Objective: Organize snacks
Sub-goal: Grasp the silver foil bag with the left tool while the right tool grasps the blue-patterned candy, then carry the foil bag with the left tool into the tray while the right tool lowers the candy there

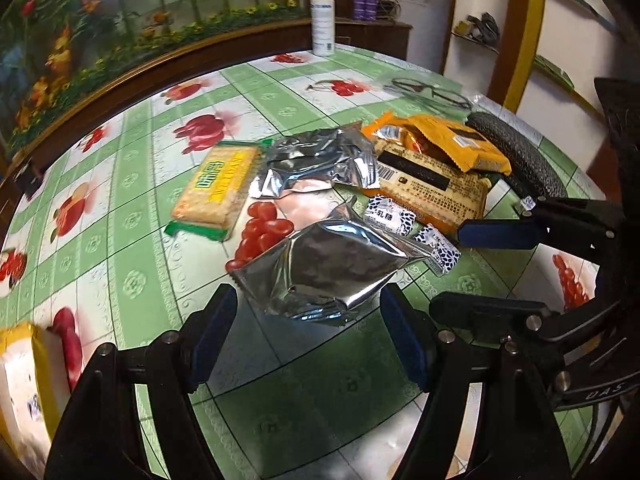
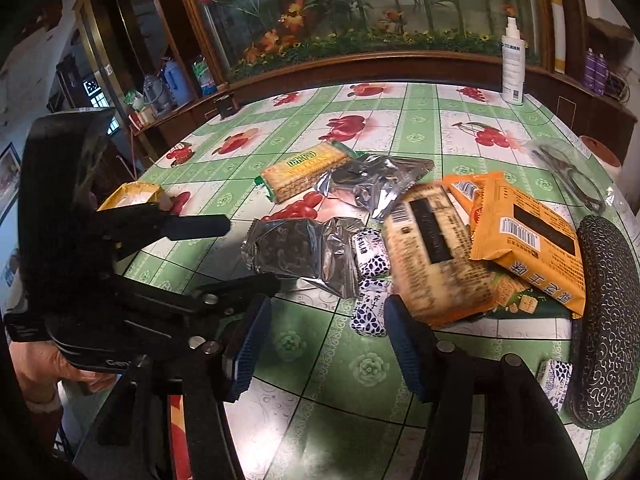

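Left gripper (image 1: pixel 308 332) spread wide, hovering just short of a silver pouch (image 1: pixel 328 272) lying flat on the desk (image 1: pixel 132 280), long axis slanting up-right. Right gripper (image 2: pixel 324 344) gaping too, empty, near blue-white candies (image 2: pixel 370 276). Two silver pouches counted, second one (image 1: pixel 324 160) farther back beside the cracker pack (image 1: pixel 218 188).

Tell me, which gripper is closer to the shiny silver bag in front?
Left. The left gripper is open right around the silver bag, fingers on both sides. The right gripper hangs open off to its side, nearer the blue-spotted candies.
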`<state>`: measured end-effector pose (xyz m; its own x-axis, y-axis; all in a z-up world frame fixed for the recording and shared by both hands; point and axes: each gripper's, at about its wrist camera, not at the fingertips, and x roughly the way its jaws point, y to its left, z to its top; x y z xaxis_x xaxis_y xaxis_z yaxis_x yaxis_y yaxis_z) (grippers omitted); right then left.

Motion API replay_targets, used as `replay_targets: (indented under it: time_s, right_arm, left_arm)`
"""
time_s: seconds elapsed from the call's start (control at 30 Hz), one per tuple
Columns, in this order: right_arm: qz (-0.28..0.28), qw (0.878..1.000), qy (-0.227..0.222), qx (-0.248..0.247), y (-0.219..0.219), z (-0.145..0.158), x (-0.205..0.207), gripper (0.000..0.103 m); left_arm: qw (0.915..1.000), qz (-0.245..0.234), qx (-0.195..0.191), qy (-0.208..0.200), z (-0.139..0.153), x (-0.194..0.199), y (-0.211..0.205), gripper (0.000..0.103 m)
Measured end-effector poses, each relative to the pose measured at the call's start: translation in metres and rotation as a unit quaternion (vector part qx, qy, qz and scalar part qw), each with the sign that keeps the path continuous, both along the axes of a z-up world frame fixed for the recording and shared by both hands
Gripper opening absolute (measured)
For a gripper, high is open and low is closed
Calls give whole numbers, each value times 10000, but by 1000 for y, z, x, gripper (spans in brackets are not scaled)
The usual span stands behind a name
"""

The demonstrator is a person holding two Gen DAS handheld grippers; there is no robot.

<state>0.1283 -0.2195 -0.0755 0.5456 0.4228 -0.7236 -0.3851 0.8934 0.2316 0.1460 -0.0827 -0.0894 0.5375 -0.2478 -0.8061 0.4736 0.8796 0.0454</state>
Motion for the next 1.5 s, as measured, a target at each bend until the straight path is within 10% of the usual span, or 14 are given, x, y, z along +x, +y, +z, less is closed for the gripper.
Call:
replay_targets:
  time_s: [0.67, 1.5]
  right_arm:
    - [-179, 9994, 219, -177, -8, -17, 22, 23]
    - [-183, 9993, 101, 304, -13, 0, -11, 21]
  left_arm:
    - [9988, -480, 7, 103, -12, 23, -13, 62]
    - [9932, 502, -1049, -62, 17, -39, 46, 52]
